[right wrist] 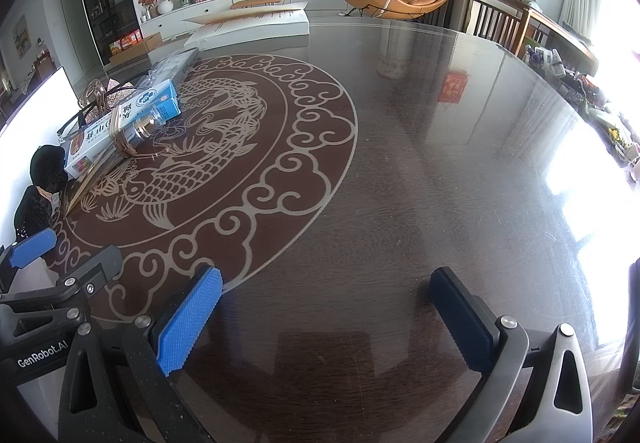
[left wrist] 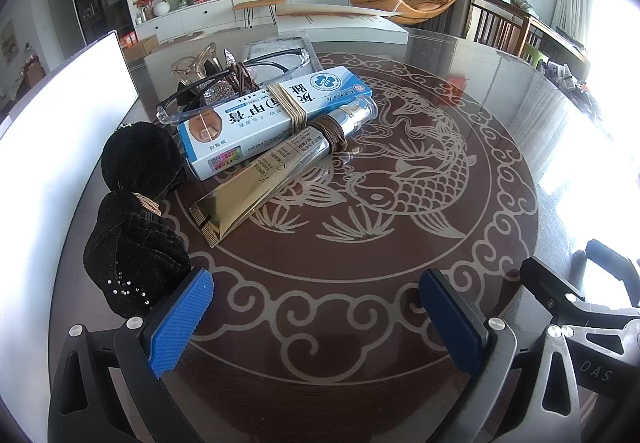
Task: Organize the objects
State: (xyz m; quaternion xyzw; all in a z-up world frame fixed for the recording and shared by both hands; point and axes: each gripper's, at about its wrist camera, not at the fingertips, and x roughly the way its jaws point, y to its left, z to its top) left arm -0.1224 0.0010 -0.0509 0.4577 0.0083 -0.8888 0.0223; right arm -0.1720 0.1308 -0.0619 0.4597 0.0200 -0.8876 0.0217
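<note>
A: Far left we've got the black fuzzy velvet hair bow with small rhinestones (left wrist: 136,219), lying at the table edge, just beside our left gripper's (left wrist: 316,317) blue ribbed pad.

B: Next right, the pile: clear plastic tray with black rim (left wrist: 240,83), holding a clear claw clip and sparkly clips, brown hair ties on top.

A: The blue-and-white cardboard cream box (left wrist: 256,115) leans on that tray, tan elastic wrapped round its middle. The gold squeeze tube with clear cap (left wrist: 280,163) lies against the box, brown hair tie round its neck.

B: All on the dark glass-topped round table with the pale carp pattern (left wrist: 400,179).

A: Left gripper: jaws spread wide, nothing between them.

B: Our right gripper (right wrist: 326,323), same, wide apart and empty, over bare table right of the pattern, well apart from the pile.
</note>
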